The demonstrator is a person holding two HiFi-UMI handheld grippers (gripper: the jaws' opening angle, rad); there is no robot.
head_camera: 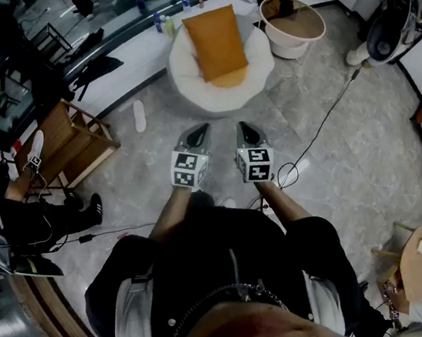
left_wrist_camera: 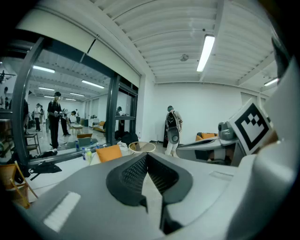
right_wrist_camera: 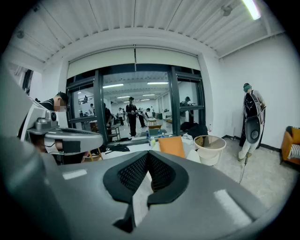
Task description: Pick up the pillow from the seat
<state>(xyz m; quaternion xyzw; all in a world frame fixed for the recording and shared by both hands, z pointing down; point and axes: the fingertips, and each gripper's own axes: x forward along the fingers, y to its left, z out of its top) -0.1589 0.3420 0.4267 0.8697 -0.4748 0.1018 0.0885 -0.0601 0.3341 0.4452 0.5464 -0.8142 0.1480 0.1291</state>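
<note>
the orange pillow [head_camera: 214, 42] leans on the round white seat [head_camera: 188, 89], far ahead. the left gripper [head_camera: 200, 130] and the right gripper [head_camera: 245, 127] are shut tight, hold nothing and are well apart from it. the pillow looks soft and light, so it should squish. pinch its side edges, one gripper each side.
</note>
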